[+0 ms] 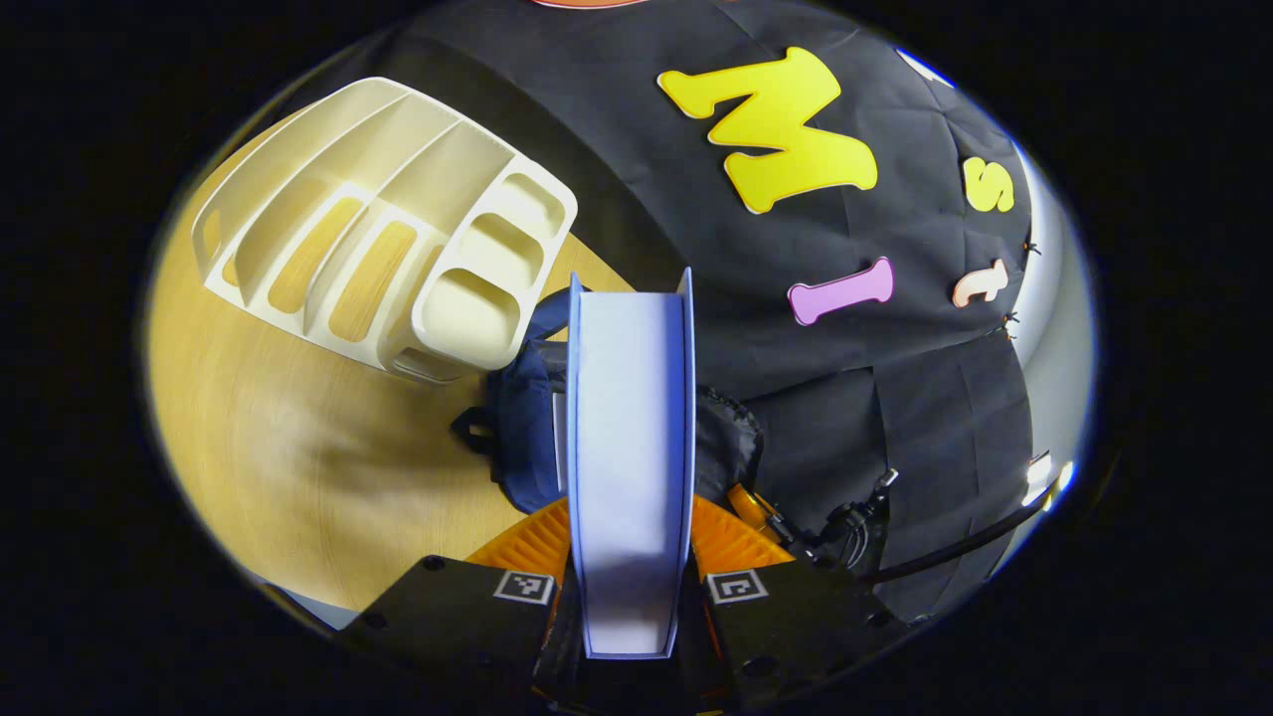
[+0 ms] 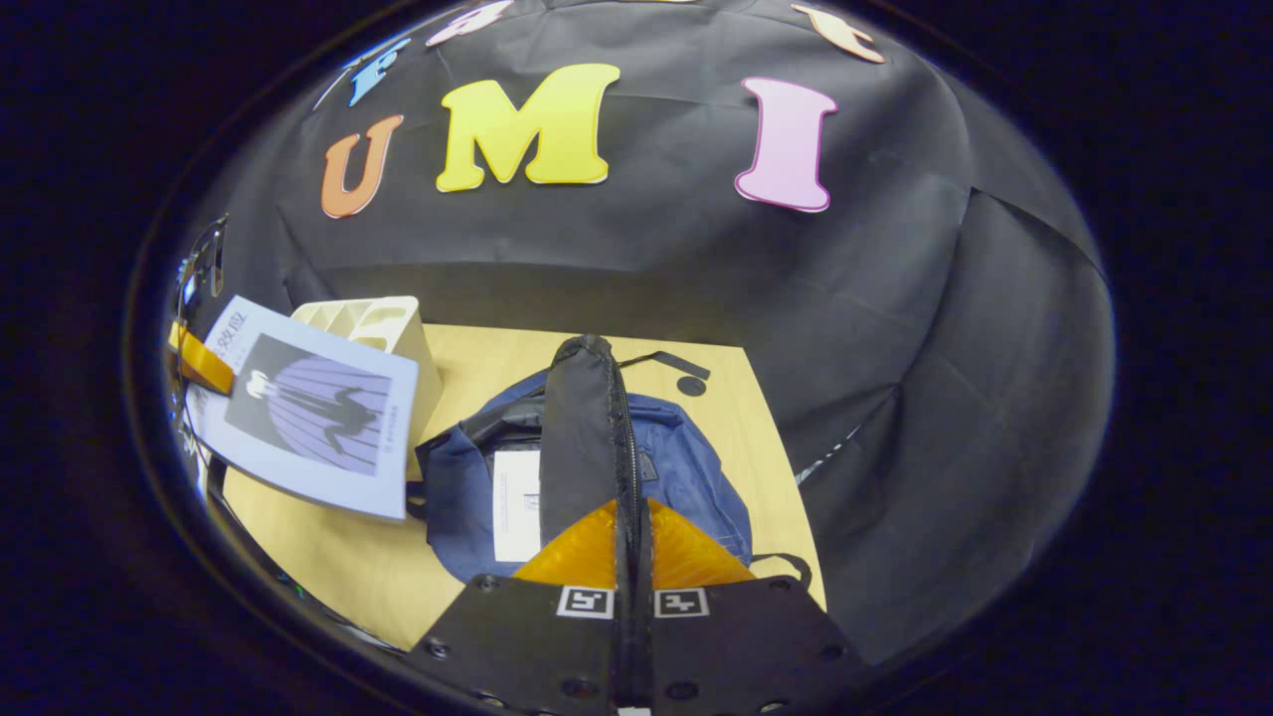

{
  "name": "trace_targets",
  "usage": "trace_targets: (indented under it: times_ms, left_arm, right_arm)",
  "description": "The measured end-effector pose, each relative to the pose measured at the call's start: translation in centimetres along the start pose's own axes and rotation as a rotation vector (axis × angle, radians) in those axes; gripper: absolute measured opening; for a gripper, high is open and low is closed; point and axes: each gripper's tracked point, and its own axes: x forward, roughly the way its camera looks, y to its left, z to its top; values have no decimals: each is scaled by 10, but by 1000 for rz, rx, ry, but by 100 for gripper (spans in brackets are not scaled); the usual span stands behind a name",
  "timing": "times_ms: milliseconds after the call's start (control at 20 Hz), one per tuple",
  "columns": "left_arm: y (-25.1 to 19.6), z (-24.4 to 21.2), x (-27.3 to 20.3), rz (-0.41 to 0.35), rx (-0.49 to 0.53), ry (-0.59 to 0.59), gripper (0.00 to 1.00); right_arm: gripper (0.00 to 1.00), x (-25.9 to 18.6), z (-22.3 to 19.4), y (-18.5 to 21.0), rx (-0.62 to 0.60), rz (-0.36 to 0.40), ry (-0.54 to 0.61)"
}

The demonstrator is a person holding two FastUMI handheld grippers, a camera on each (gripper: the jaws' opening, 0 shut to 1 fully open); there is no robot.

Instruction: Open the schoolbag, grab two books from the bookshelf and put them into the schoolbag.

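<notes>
left gripper view: the left gripper (image 1: 629,557) is clamped on a pale blue paperback book (image 1: 629,438), held above the dark blue fabric schoolbag (image 1: 522,438); the cream plastic bookshelf (image 1: 388,229) beside the bag looks emptied

right gripper view: the right gripper (image 2: 631,557) pinches the bag's black zip flap (image 2: 587,428), holding it open; a white book (image 2: 517,502) seems already inside the bag, so only the second remains

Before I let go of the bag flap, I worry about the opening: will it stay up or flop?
Likely flop: the flap looks like thin fabric, upright only while pinched by the right gripper. The schoolbag lies slumped, so probably soft.
</notes>
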Motion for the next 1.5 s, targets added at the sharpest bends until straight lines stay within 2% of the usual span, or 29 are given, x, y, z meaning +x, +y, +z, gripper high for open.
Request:
trace_targets:
  times_ms: [200, 350, 400, 450, 500, 650, 1150, 1500]
  left_arm:
    - [3, -19, 52, 7, 47, 21, 42]
    - [4, -28, 85, -14, 23, 36, 42]
    - [4, -31, 95, -17, 17, 38, 46]
    - [4, -33, 103, -17, 17, 36, 46]
    - [5, -34, 110, -11, 24, 33, 42]
    - [7, -36, 126, -15, 28, 29, 42]
    - [-6, -43, 181, -68, -30, 56, 42]
    - [-20, -49, 238, -135, -123, 85, 42]
  right_arm:
    - [0, 0, -2, -2, -9, 4, 6]
    - [0, -1, 0, -4, -21, 5, 4]
    - [0, 0, 1, -4, -23, 6, 3]
    - [0, -1, 2, -4, -26, 6, 2]
    - [0, -1, 3, -5, -29, 7, 0]
    - [0, -2, 9, -7, -33, 9, -6]
    - [0, -11, 34, -11, -33, 16, -30]
    - [0, -17, 48, 1, -58, 28, -44]
